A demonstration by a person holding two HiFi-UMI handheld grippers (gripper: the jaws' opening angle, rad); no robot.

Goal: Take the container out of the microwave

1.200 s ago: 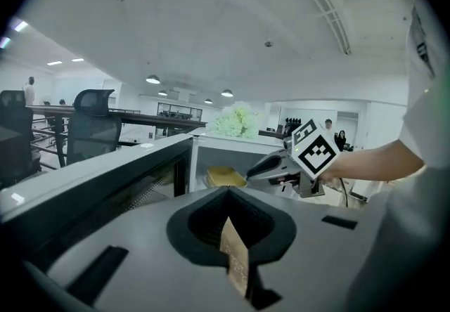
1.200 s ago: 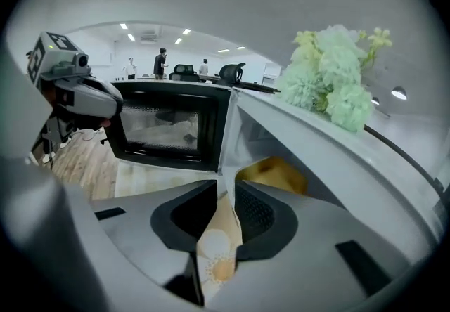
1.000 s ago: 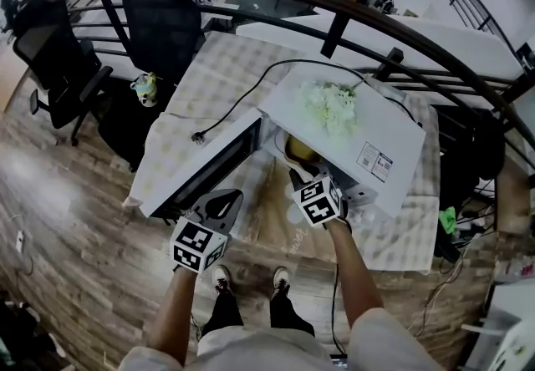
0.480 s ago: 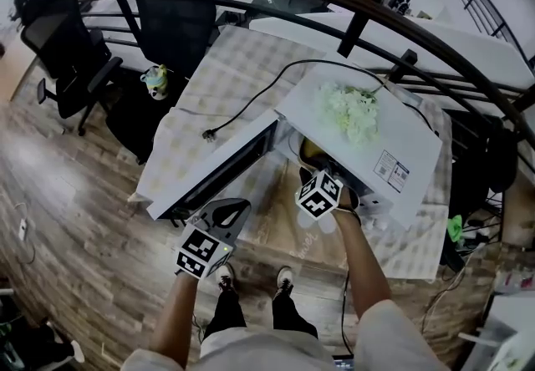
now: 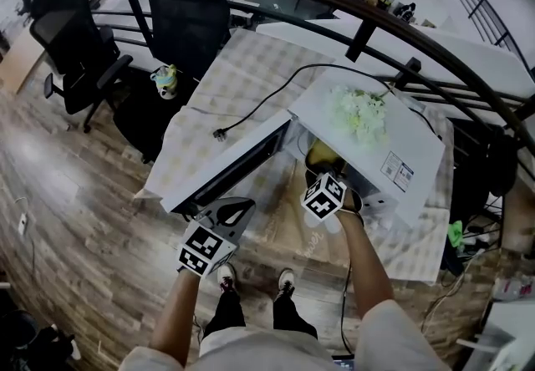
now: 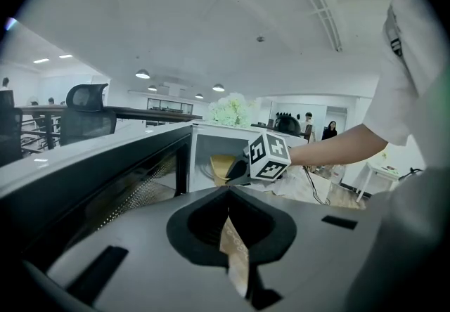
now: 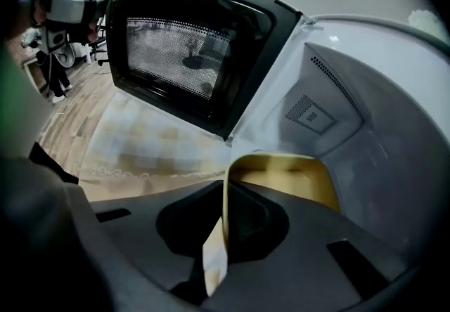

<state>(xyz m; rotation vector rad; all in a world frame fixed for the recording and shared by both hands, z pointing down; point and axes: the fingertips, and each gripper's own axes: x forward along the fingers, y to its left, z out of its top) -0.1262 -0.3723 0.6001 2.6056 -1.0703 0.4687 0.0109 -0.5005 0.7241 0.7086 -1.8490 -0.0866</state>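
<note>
The white microwave [image 5: 393,139] stands on the table with its door [image 5: 234,162] swung open to the left. Inside sits a yellow container [image 5: 321,155] [image 7: 285,176]. My right gripper [image 5: 328,173] [image 7: 226,190] reaches down into the cavity. Its jaws are closing, with the container's near wall between them and pinched at the rim. My left gripper [image 5: 236,205] [image 6: 228,188] hangs shut and empty just in front of the door's lower edge. In the left gripper view the container [image 6: 218,166] shows behind the right gripper's marker cube [image 6: 267,157].
White flowers [image 5: 359,110] lie on top of the microwave. A black cable with its plug [image 5: 219,133] trails over the checked tablecloth [image 5: 226,77]. Office chairs [image 5: 188,18] stand behind the table, beyond them a curved railing [image 5: 351,6].
My right gripper has sunk lower into the microwave and rolled at the wrist, its marker cube now turned. The left gripper has stayed by the door.
</note>
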